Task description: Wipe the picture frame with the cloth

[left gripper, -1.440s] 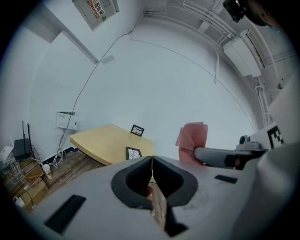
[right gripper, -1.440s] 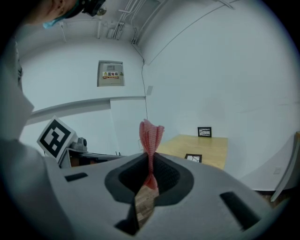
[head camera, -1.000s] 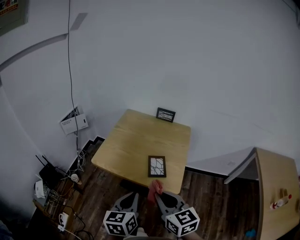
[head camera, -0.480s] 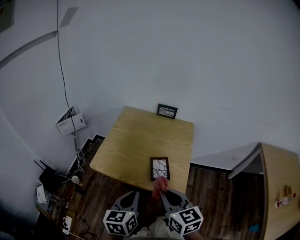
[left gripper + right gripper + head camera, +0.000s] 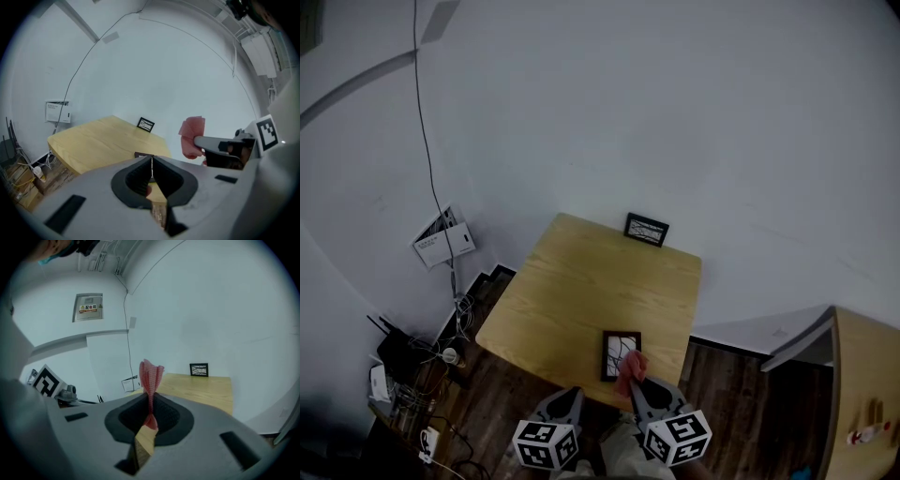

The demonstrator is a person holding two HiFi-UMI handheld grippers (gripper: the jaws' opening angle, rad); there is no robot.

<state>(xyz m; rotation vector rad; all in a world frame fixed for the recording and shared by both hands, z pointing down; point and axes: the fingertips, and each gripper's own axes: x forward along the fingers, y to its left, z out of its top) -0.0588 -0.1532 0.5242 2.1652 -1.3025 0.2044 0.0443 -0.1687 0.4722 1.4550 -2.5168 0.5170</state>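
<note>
While the right gripper (image 5: 636,382) is clamped on a limp pink cloth (image 5: 630,367) and the left gripper (image 5: 570,398) has its jaws pressed together on nothing, the picture frame (image 5: 621,354) lies flat at the near edge of the wooden table (image 5: 572,291), just beyond the cloth. That frame looks light, stiff and probably glazed, so it could skid under a wipe. Steady it by its dark rim, not the glass, and let the soft cloth do the work.
</note>
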